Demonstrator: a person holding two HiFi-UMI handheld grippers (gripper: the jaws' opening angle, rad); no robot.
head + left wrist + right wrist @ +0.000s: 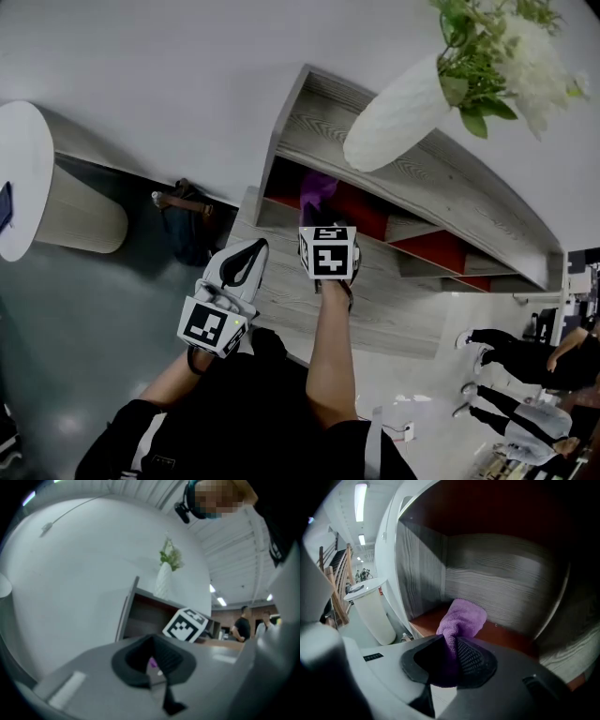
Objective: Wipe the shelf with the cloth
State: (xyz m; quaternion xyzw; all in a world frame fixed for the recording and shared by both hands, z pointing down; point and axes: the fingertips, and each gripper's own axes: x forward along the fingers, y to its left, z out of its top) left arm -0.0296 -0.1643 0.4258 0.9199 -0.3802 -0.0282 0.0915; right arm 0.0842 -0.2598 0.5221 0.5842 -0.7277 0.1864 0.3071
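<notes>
While the right gripper [451, 658] clamps the purple cloth [461, 618] against the shelf [508, 639], most wiping seems left; left gripper [157, 670] sits closed, empty

Soft, even indoor light washes out the white vase [398, 117] in the head view, and straight lines bow near its edges. Ceiling strip lights [360, 496] glare in the right gripper view, whose shelf recess [501, 588] darkens upward. The left gripper view is hazy, with black corners.
</notes>
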